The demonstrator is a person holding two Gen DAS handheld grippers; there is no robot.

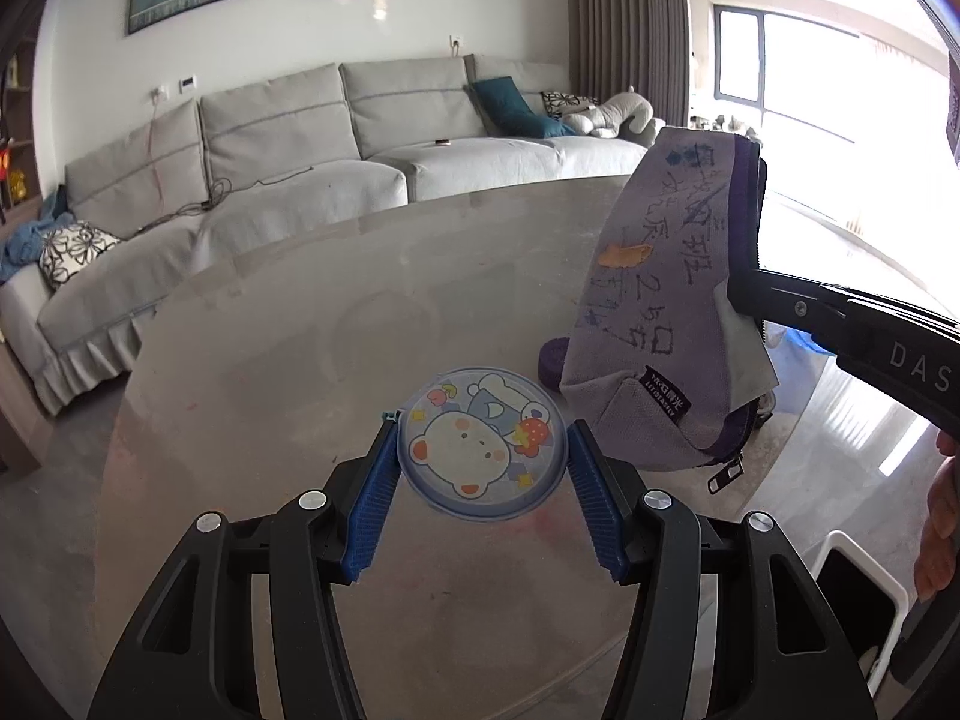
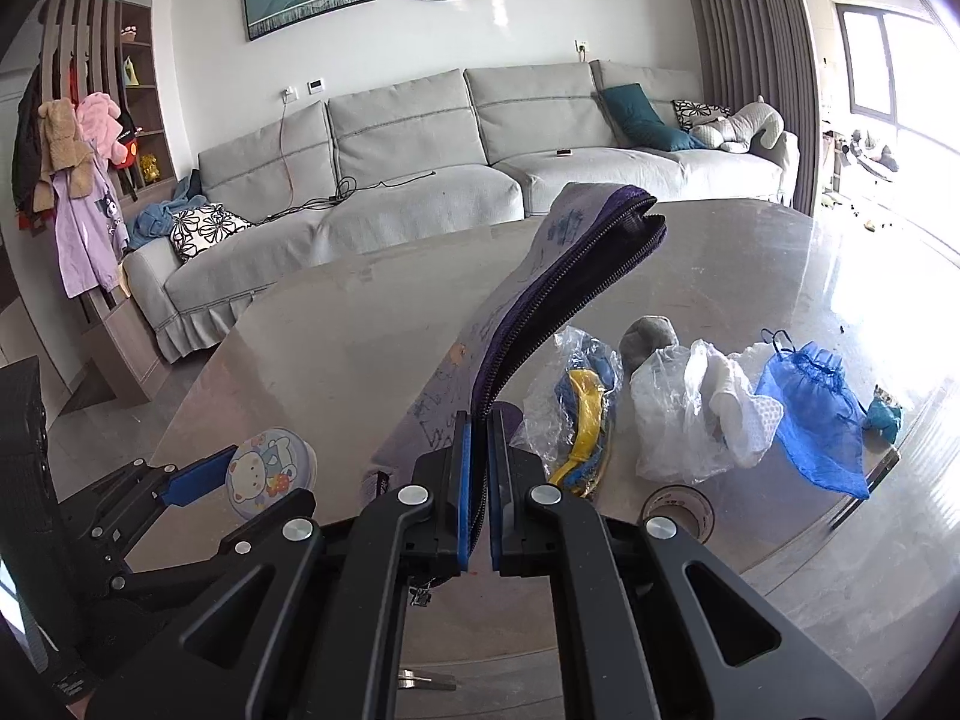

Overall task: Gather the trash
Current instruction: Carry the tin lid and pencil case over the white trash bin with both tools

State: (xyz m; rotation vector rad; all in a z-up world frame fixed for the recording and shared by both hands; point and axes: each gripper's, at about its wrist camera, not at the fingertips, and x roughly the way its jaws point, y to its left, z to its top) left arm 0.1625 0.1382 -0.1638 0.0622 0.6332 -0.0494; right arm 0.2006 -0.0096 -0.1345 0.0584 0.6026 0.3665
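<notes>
A round tin with a cartoon bear lid (image 1: 483, 441) sits between the blue pads of my left gripper (image 1: 483, 450), which grips its sides just above the table; it also shows in the right wrist view (image 2: 270, 471). My right gripper (image 2: 480, 426) is shut on the zipper edge of a grey and purple pencil case (image 2: 540, 300) with scribbled writing, held upright and unzipped. In the left wrist view the case (image 1: 666, 294) hangs at the right, close beside the tin, with the right gripper (image 1: 744, 300) clamping its edge.
The round glossy table (image 2: 780, 276) holds a clear bag with blue and yellow contents (image 2: 579, 414), a crumpled white plastic bag (image 2: 696, 408), a blue mesh pouch (image 2: 816, 414), a tape roll (image 2: 681, 507) and a grey lump (image 2: 651, 336). A white bin (image 1: 858, 600) stands by the table's right edge. A grey sofa (image 1: 300, 180) lies behind.
</notes>
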